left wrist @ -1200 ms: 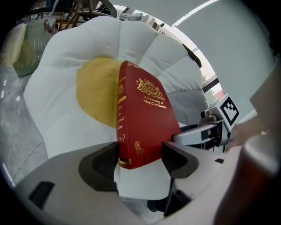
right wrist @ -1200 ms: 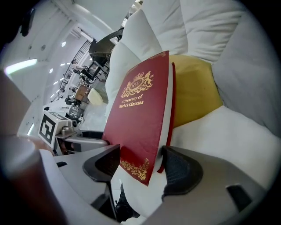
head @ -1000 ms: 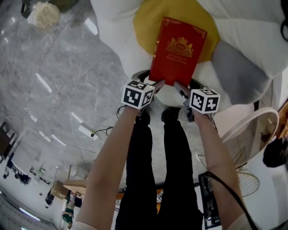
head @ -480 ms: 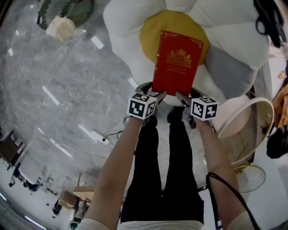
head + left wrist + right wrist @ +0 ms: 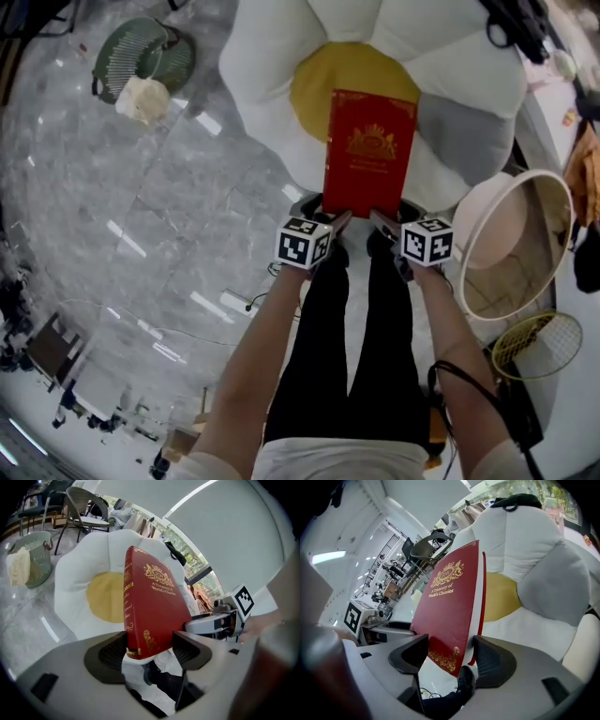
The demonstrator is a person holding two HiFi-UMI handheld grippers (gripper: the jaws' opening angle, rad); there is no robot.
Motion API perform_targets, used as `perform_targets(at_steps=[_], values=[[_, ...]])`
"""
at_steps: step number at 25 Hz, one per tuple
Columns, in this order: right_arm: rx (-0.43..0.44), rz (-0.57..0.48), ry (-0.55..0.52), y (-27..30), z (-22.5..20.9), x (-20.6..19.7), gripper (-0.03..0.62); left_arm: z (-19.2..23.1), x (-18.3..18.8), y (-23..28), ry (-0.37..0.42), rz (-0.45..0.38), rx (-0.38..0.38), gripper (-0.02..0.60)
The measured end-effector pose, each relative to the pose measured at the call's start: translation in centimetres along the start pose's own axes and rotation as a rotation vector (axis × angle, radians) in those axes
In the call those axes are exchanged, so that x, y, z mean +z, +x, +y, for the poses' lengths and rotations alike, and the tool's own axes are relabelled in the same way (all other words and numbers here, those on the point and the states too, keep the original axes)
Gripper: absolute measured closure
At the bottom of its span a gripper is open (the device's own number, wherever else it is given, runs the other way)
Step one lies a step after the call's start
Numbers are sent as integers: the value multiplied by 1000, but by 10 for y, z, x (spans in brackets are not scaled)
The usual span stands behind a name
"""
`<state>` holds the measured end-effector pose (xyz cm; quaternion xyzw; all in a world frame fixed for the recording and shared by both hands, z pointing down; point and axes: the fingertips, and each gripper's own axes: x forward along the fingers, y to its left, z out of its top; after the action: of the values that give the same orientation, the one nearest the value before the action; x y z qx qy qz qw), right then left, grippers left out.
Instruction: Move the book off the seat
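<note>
Back toward the person came the red book (image 5: 368, 155) since a second before, both grippers with it, so that more of the seat's yellow centre (image 5: 328, 86) lay uncovered and the book's top edge overlapped only the near part of it. Grey marble floor (image 5: 112, 216) spread to the left of the white flower-shaped seat (image 5: 272, 66), and a green basket (image 5: 141, 54) stood on it well apart from the seat's left petals. A grey cushion (image 5: 461, 141) lay on the seat's right side. The book was held clear of the seat at its front rim, gold-printed cover up, its lower edge over the person's shoes. The left gripper (image 5: 335, 223) was clamped on the lower corner by the spine, its jaws pressed to either face of the book. The right gripper (image 5: 380, 223) gripped the other lower corner in the same way, the cover and page block pinched between its jaws
</note>
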<state>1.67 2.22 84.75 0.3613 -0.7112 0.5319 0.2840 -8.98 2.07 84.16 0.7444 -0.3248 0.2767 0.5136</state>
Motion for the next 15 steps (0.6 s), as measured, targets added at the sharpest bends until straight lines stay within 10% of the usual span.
perform_targets(at_steps=[15], values=[[-14,-102,49,-80,-4,-23,277,-79,-6,-14,117,30,-25,274]])
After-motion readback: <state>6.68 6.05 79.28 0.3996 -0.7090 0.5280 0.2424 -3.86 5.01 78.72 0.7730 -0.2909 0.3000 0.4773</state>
